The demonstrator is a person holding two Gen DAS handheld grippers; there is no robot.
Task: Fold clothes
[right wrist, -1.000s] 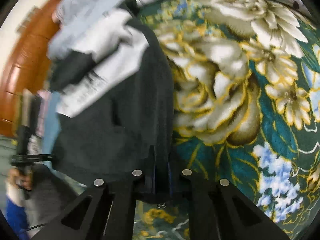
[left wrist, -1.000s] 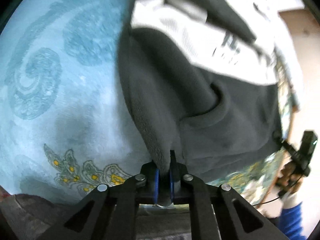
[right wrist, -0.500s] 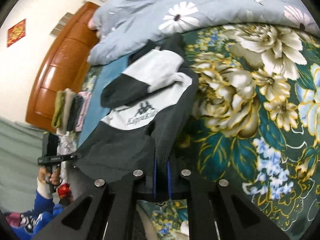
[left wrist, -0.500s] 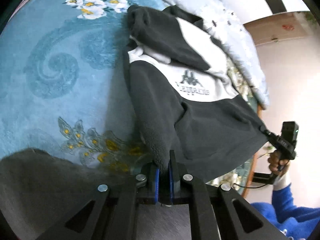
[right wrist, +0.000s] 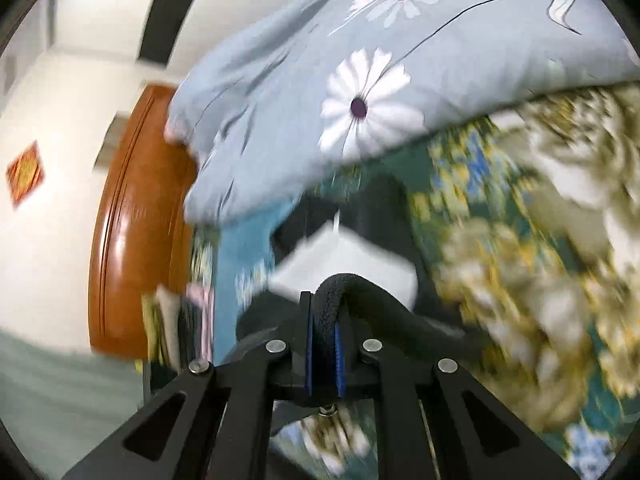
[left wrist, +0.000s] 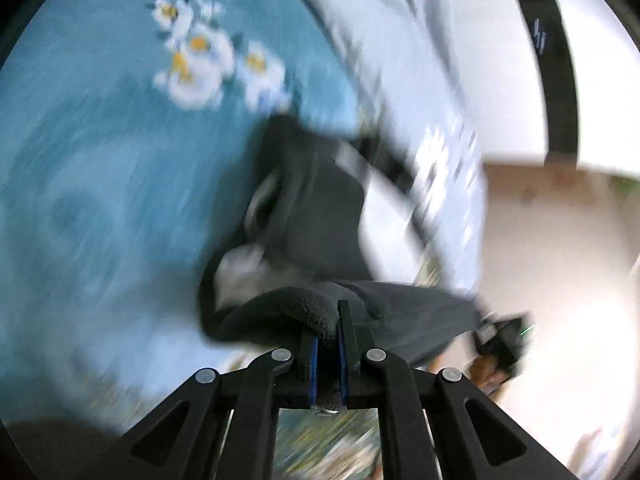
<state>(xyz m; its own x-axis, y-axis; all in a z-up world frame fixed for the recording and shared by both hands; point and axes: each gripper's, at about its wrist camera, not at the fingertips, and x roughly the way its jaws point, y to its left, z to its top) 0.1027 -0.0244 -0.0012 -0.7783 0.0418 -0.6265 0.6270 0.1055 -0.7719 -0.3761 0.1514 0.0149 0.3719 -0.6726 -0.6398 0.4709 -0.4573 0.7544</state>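
Bed (left wrist: 100,160) with blue floral cover carries a black-and-white sweatshirt (left wrist: 320,216), apparently folded over. Left tongs (left wrist: 328,344) and right tongs (right wrist: 322,320) each pinch its dark fleece hem.

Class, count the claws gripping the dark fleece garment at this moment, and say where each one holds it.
2. The left claw pinches one fleece hem edge; the right claw pinches another bunched edge nearer the floral bedspread.

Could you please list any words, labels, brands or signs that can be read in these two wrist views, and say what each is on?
No text can be read.
Red diamond wall sign: gold marks, too blurred to read.
Black-and-white sweatshirt: no print shows; both views are motion-blurred.
Dark vertical strip: small pale marks, illegible.
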